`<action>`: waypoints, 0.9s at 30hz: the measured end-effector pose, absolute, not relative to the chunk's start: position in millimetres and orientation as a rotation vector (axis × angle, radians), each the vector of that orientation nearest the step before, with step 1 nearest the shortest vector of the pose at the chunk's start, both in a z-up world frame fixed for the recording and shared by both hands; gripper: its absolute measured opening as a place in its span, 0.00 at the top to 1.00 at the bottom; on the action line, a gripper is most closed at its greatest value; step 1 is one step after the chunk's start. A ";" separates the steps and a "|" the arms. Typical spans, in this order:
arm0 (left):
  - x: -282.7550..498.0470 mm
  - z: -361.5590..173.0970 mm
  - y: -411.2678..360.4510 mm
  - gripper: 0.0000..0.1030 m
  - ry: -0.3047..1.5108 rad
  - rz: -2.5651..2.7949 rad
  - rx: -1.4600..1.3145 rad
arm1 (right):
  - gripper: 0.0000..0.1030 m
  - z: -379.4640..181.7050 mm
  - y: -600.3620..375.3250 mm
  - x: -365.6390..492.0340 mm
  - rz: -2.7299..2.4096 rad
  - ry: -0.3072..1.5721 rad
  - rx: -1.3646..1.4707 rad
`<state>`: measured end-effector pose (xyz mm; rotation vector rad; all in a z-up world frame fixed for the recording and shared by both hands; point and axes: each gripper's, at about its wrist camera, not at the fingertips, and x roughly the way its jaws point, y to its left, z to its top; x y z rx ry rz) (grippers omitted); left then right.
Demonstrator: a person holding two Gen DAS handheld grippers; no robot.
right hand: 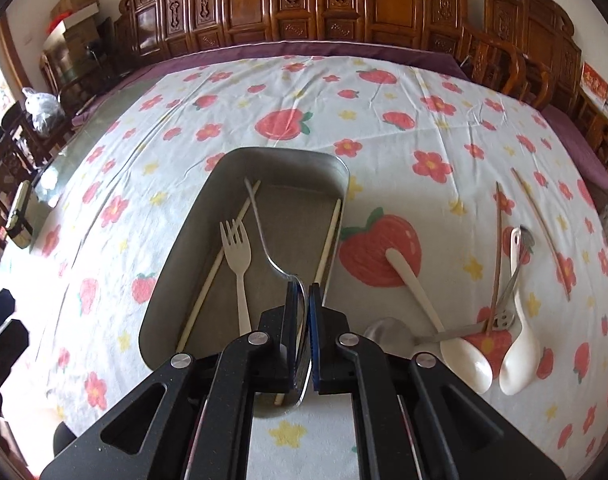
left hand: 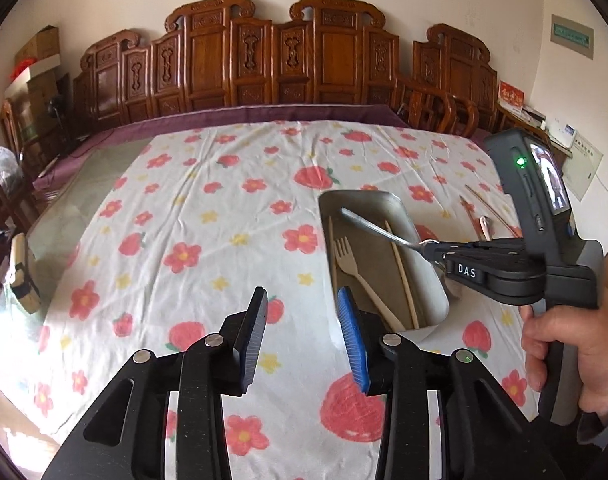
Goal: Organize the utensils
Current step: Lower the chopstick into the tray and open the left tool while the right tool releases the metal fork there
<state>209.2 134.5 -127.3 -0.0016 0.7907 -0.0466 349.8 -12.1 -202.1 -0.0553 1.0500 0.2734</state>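
A metal tray [right hand: 283, 153] lies on the flowered cloth and holds a wooden fork [right hand: 239, 272] and two pale chopsticks [right hand: 219, 268]. My right gripper [right hand: 302, 300] is shut on the bowl of a metal spoon [right hand: 263, 236], whose handle points out over the tray. In the left wrist view the right gripper [left hand: 428, 250] holds that spoon [left hand: 376, 228] above the tray [left hand: 358, 197], gripped by a person's hand [left hand: 564, 360]. My left gripper [left hand: 304, 332] stands open over the cloth just left of the tray, with nothing between its fingers.
Right of the tray lie loose utensils: a white plastic spoon [right hand: 424, 300], a white ceramic spoon [right hand: 518, 344], a metal spoon [right hand: 388, 334] and brown chopsticks [right hand: 498, 248]. Carved wooden panels [right hand: 344, 0] line the far side. A small box [left hand: 21, 276] sits at the left table edge.
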 end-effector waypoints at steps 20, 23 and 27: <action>214.5 -131.7 155.6 0.65 0.806 -0.019 -0.049 | 0.83 -203.4 19.4 349.1 0.341 1.025 -0.091; 214.8 -132.0 155.5 0.65 0.807 -0.021 -0.049 | 0.79 -200.5 22.4 342.0 0.397 1.020 -0.093; 214.6 -133.6 151.7 0.64 0.806 -0.024 -0.034 | 0.65 -191.2 23.7 330.4 0.447 0.982 -0.116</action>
